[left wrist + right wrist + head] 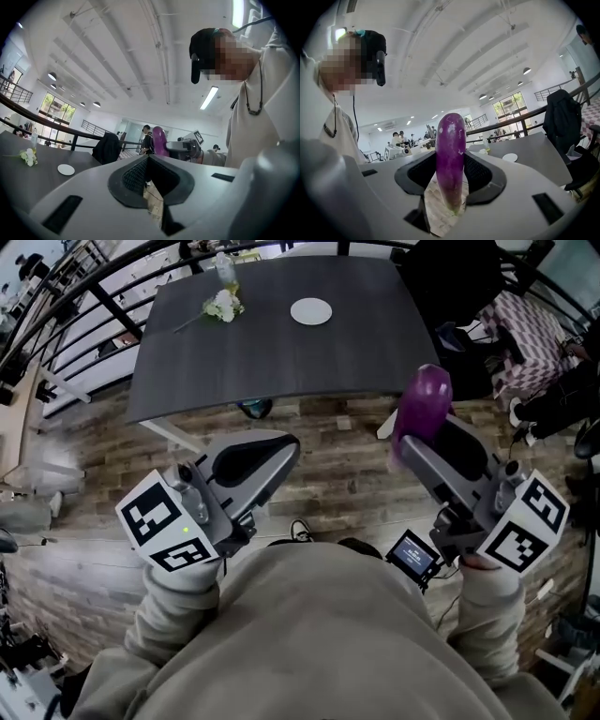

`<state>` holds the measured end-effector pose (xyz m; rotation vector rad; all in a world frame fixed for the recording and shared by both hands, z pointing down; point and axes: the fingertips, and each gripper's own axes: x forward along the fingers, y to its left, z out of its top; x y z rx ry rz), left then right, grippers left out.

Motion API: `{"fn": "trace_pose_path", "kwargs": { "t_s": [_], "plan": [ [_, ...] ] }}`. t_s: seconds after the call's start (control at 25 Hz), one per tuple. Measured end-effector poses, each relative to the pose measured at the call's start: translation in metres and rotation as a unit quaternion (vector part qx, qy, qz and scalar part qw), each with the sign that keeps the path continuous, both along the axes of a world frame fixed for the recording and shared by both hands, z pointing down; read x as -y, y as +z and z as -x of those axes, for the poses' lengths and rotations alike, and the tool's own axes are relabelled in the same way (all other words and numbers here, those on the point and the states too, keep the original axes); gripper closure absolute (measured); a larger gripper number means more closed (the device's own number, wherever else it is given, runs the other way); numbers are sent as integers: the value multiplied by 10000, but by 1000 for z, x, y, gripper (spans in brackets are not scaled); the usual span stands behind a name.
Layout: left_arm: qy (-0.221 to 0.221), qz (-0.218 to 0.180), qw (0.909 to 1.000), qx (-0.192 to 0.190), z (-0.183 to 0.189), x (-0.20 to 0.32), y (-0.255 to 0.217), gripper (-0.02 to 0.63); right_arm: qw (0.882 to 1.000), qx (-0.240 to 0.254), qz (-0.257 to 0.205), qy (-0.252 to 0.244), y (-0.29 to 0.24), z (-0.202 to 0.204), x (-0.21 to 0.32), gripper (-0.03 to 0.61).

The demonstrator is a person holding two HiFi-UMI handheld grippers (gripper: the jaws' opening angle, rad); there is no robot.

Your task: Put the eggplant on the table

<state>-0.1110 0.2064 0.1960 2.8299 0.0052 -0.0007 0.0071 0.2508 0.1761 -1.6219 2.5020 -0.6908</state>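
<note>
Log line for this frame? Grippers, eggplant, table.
right gripper: shut on eggplant, held upright | left gripper: shut, empty | table: ahead, holds plate and flowers | eggplant: not yet on table

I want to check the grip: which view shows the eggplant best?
The right gripper view: the eggplant stands close up, upright, clamped between the pads. The head view shows its blurred upper part; the left gripper view shows it small and far off.

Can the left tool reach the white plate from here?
Probably not yet: the plate sits far back on the table, and floor lies between the left tool and it. Nothing blocks the path.
</note>
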Motion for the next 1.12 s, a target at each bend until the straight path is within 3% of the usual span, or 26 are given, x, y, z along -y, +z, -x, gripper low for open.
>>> {"fn": "trace_pose_path", "kwargs": {
  "t_s": [0.2, 0.52, 0.8, 1.12],
  "plan": [
    [-31, 128, 9999, -42, 9, 28, 7, 609, 9996, -167, 20, -227, -3, 27, 33, 383],
    [-104, 95, 9997, -197, 12, 53, 11, 609, 9986, -278, -4, -447, 0, 36, 70, 383],
    [-356, 19, 9993, -116, 11, 82, 18, 609, 9976, -189, -82, -659, 10, 30, 104, 383],
    [-463, 94, 9989, 10, -25, 142, 27, 609, 9965, -77, -2, -834, 20, -7, 172, 383]
  ]
}}
